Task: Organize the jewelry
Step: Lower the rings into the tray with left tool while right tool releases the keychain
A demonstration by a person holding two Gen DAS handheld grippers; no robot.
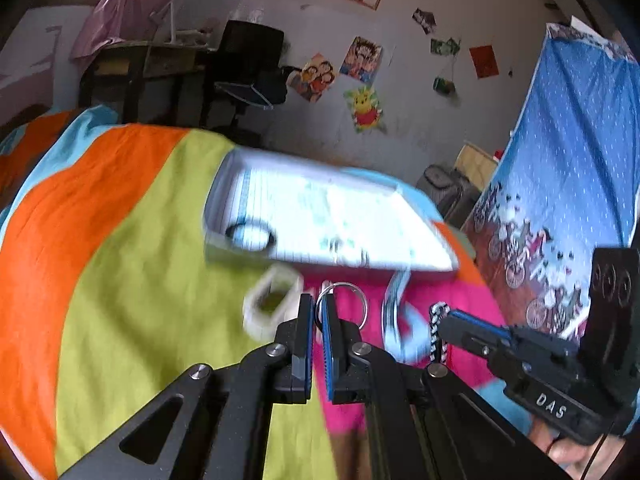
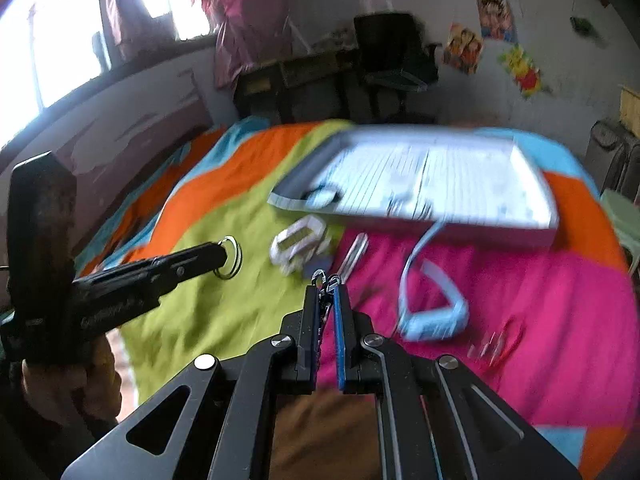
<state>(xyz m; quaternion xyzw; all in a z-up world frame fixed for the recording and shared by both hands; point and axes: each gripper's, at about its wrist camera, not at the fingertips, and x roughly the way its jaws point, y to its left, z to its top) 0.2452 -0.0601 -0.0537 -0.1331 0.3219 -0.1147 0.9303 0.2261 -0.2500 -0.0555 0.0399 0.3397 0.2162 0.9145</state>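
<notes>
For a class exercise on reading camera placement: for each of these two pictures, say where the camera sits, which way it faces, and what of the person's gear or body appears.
Left wrist: on the left gripper, facing down over the bed at the tray; it pinches a metal ring; right gripper alongside.
Right wrist: on the right gripper, same heading; it pinches a braided cord; left gripper and hand show.
Shared: tray, blue band, white bracelet.

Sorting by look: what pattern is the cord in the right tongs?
Black-and-white braided cord, clearest in the left wrist view.
</notes>
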